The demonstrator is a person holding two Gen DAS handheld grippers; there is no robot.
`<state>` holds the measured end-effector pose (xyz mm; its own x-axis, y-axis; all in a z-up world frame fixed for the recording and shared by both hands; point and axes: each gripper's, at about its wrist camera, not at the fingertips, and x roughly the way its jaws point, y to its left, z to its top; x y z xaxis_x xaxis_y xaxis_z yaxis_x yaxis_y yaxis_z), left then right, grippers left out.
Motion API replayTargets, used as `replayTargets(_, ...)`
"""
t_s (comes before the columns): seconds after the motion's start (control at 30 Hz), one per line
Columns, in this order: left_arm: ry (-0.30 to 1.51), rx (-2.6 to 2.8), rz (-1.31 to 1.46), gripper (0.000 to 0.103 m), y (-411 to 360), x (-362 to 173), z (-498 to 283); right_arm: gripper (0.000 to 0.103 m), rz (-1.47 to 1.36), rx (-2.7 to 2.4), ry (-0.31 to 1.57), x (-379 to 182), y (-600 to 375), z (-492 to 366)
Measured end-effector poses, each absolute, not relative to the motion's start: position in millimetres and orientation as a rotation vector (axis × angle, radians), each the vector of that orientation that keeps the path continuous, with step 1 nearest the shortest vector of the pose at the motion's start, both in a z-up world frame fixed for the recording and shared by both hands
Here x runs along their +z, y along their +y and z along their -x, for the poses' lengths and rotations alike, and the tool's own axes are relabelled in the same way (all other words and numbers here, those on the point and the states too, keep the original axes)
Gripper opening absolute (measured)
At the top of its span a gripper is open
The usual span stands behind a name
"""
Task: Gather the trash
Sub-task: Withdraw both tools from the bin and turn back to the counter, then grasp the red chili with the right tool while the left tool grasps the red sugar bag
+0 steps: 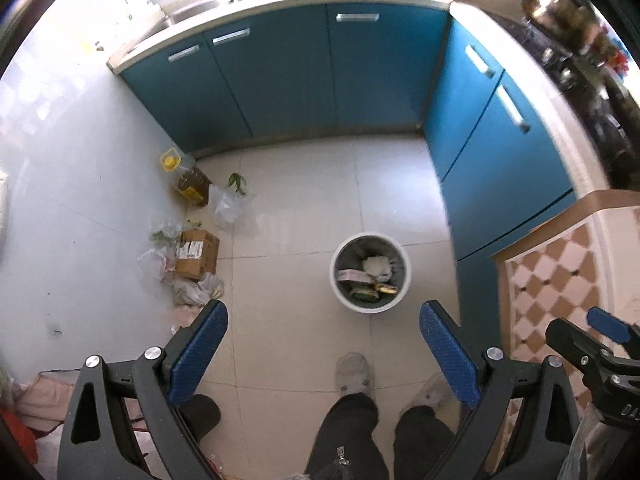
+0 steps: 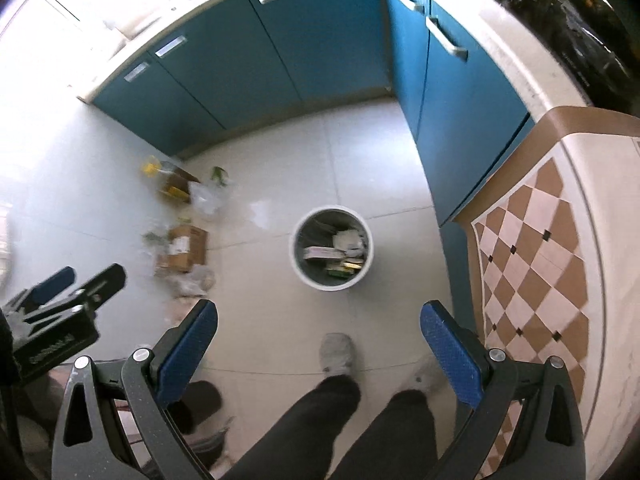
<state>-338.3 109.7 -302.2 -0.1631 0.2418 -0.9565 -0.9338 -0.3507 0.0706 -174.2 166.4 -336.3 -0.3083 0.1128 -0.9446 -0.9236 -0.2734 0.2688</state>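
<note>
A white round trash bin (image 1: 370,274) stands on the tiled floor with wrappers and paper inside; it also shows in the right wrist view (image 2: 332,254). Trash lies by the left wall: a cardboard box (image 1: 198,254), clear plastic bags (image 1: 228,204), green scraps (image 1: 238,182) and an oil bottle (image 1: 188,178). The box shows in the right wrist view too (image 2: 184,248). My left gripper (image 1: 324,320) is open and empty, high above the floor. My right gripper (image 2: 320,320) is open and empty, also high above the floor.
Blue cabinets (image 1: 288,72) run along the far wall and the right side (image 1: 492,152). A checkered tablecloth (image 2: 536,264) covers a table at the right. The person's legs and shoes (image 1: 352,372) are below the grippers. More bags lie at the lower left (image 1: 36,400).
</note>
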Motion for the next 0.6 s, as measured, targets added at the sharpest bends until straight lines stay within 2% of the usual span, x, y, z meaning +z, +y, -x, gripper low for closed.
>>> replayTargets(0.13, 0.871, 1.638, 1.107, 0.098, 126, -267, 302, 0.102, 1.007, 1.705, 1.235, -296, 163, 138)
replayTargets(0.27, 0.886, 1.511, 0.991, 0.098, 156, -239, 220, 0.102, 0.842, 1.623, 1.286, -265, 164, 57)
replayTargets(0.43, 0.94, 1.309, 0.864, 0.098, 179, -231, 84, 0.102, 0.67, 1.333, 1.304, -253, 139, -107)
replayTargets(0.6, 1.051, 1.136, 0.707, 0.098, 173, -258, -77, 0.102, 0.584, 0.899, 1.351, -287, 67, -285)
